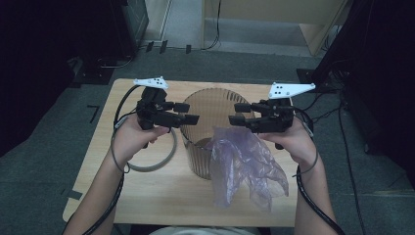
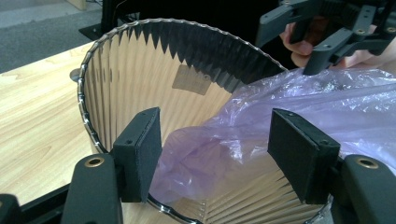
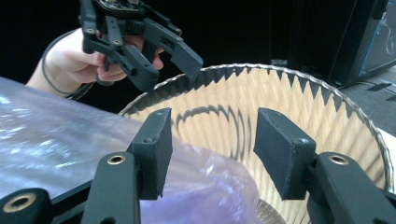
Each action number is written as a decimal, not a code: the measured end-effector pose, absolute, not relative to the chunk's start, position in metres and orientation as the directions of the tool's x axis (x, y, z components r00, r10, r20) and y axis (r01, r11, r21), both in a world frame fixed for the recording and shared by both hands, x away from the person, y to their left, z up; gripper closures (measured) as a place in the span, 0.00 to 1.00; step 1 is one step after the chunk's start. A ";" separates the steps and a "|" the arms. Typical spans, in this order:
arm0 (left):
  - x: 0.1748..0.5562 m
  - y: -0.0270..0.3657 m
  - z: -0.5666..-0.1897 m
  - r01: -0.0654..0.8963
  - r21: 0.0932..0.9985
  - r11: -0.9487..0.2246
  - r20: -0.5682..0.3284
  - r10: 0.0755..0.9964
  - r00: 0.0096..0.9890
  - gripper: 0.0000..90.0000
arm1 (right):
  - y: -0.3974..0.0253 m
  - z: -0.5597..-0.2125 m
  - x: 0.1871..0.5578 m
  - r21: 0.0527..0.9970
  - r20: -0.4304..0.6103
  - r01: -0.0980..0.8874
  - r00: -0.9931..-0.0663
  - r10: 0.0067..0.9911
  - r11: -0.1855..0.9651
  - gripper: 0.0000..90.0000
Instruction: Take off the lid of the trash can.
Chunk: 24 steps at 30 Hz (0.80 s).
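A ribbed, see-through brown bin stands upright in the middle of the wooden table. A thin purple plastic bag hangs over the bin's near right rim, partly inside and mostly draped down onto the table. My left gripper hovers open at the bin's left rim, nothing between its pads. My right gripper is open over the right rim, just above the bag. Each gripper shows in the other's view, left gripper and right gripper.
A grey cable loop lies on the table left of the bin. Dark equipment and cables stand on the floor beyond the table's far right corner. Bare tabletop lies at the near left.
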State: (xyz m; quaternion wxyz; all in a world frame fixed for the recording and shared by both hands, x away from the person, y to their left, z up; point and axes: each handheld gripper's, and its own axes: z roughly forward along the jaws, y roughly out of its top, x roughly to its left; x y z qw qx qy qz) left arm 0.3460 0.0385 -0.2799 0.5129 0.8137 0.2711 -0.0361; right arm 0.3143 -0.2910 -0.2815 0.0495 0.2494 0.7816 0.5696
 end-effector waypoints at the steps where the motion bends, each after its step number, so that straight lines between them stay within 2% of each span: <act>1: 0.345 0.038 -0.280 0.477 0.815 -0.330 -0.336 0.400 0.852 0.38 | -0.293 -0.281 0.312 0.915 0.210 0.336 -0.871 0.445 0.225 0.53; 12: 0.340 0.035 -0.278 0.453 0.820 -0.349 -0.324 0.370 0.871 0.38 | -0.307 -0.284 0.289 0.919 0.182 0.305 -0.891 0.416 0.251 0.51; 16: 0.336 0.031 -0.277 0.421 0.833 -0.359 -0.298 0.352 0.887 0.38 | -0.304 -0.288 0.285 0.913 0.191 0.303 -0.908 0.372 0.272 0.51; 20: 0.334 0.028 -0.277 0.400 0.838 -0.371 -0.276 0.344 0.898 0.38 | -0.294 -0.295 0.285 0.898 0.214 0.321 -0.917 0.338 0.301 0.54; 24: 0.334 0.028 -0.277 0.396 0.840 -0.371 -0.273 0.342 0.899 0.38 | -0.286 -0.299 0.285 0.878 0.250 0.348 -0.919 0.303 0.329 0.61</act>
